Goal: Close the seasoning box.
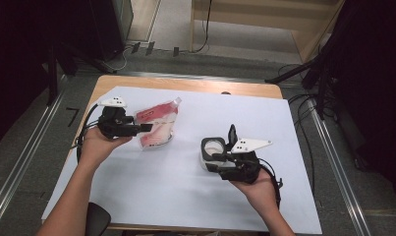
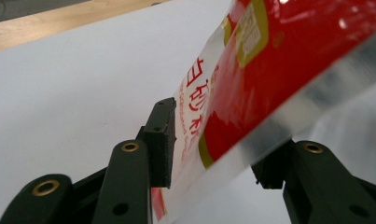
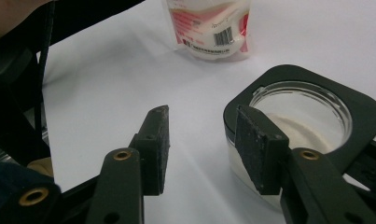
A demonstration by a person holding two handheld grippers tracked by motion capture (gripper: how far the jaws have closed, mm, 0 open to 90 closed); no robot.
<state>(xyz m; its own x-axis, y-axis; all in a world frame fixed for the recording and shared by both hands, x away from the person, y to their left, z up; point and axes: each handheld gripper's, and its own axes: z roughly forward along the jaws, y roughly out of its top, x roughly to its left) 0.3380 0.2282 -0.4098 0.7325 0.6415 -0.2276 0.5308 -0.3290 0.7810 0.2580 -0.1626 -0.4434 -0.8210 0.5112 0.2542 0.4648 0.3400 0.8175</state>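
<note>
Both grippers stand open: left gripper [image 1: 145, 127] fingers straddle the sugar pouch [image 1: 157, 125] left of centre, unpressed. Right gripper [image 1: 219, 158] hangs open beside the sugar-filled jar [image 1: 212, 150]. Pouring looks done; lid [image 1: 232, 133] remains open.

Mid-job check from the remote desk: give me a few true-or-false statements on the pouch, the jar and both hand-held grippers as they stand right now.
1. The red-and-white pouch lies between the jaws of the left hand-held gripper. True.
2. The jar has its lid shut. False: the black flip lid stands open, and white powder shows inside.
3. The right hand-held gripper is clamped across the pouch. False: it is beside the jar, one pad at the jar's rim, the other apart over the sheet.
4. A white sheet covers the wooden table. True.
5. The pouch rests inside the jar. False: it lies apart, on the sheet.
</note>
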